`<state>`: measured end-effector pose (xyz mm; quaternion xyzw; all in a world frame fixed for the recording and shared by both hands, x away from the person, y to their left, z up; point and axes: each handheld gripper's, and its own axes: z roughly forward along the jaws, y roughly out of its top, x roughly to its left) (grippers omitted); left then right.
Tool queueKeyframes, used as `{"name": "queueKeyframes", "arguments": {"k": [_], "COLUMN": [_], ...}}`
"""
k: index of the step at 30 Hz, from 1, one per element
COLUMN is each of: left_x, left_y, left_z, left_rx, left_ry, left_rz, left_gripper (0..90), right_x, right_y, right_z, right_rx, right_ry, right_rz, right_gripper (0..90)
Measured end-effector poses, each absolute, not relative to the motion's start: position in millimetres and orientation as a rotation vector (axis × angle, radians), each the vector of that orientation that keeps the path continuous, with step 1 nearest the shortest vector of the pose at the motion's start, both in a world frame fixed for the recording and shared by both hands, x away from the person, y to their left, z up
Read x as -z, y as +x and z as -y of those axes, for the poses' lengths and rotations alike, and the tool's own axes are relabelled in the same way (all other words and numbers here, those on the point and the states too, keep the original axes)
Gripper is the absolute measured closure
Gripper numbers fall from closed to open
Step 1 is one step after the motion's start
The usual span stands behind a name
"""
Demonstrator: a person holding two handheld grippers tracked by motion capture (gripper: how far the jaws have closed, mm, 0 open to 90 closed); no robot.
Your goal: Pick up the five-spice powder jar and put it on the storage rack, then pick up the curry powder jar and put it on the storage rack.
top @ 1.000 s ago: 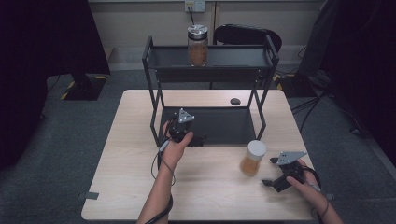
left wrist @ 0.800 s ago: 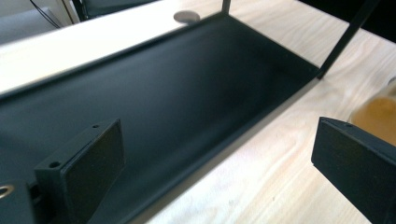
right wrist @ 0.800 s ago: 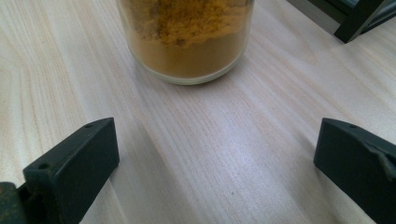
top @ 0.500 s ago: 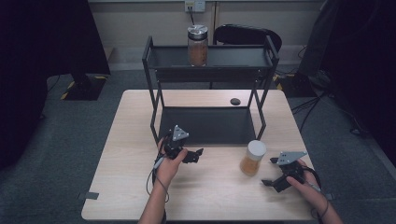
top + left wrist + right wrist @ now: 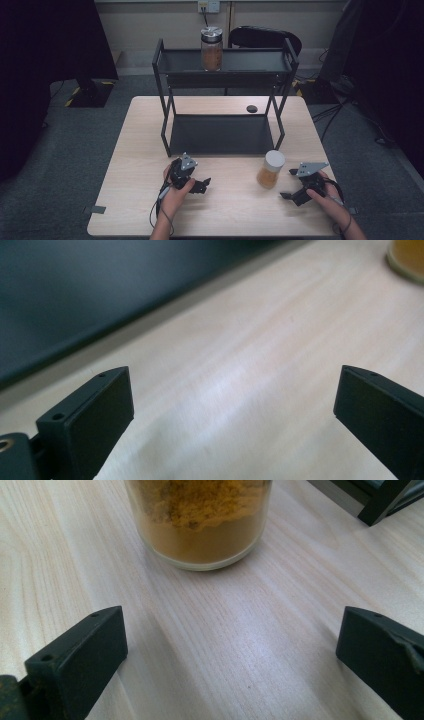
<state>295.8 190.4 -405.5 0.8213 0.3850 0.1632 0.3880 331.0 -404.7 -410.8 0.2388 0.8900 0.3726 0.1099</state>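
- High view: the left gripper point(image 5: 198, 185) lies low at centre-left of the bench point(image 5: 125, 165), the right gripper point(image 5: 291, 190) at lower right, a white-lidded jar point(image 5: 270, 169) between them, nearer the right one.
- A second jar point(image 5: 212, 48) stands on the black rack's point(image 5: 225, 90) top shelf, upper centre.
- Left gripper view: jaws spread wide over bare wood, nothing held.
- Right gripper view: jaws wide apart, empty; the jar's orange-brown powder shows at top centre.
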Motion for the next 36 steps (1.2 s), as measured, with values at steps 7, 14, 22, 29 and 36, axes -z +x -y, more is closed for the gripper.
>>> {"name": "queueKeyframes", "arguments": {"k": [7, 14, 22, 29, 36], "left_x": [410.4, 417.3, 417.2, 417.2, 417.0], "left_y": [286.1, 278.7, 276.7, 277.2, 277.5], "left_z": [-195.5, -203.7, -205.1, -206.4, -205.9], "left_rx": [-0.414, -0.429, -0.429, -0.424, -0.424], "left_ry": [2.112, 2.111, 2.144, 2.145, 2.148], "left_rz": [-0.977, -0.994, -1.005, -1.005, -1.005], "left_gripper": [2.4, 2.5, 2.1, 1.2, 0.6], "right_x": [410.8, 410.7, 410.7, 410.5, 410.3], "right_y": [331.0, 331.0, 331.0, 330.0, 329.8], "right_z": [404.7, 404.7, 404.6, 404.0, 403.7], "right_rx": [-1.095, -1.095, -1.094, -1.090, -1.089], "right_ry": [0.702, 0.702, 0.702, 0.710, 0.713], "right_rz": [-2.616, -2.616, -2.616, -2.613, -2.613], "right_gripper": [0.0, 0.0, 0.0, 0.0, 0.0]}}
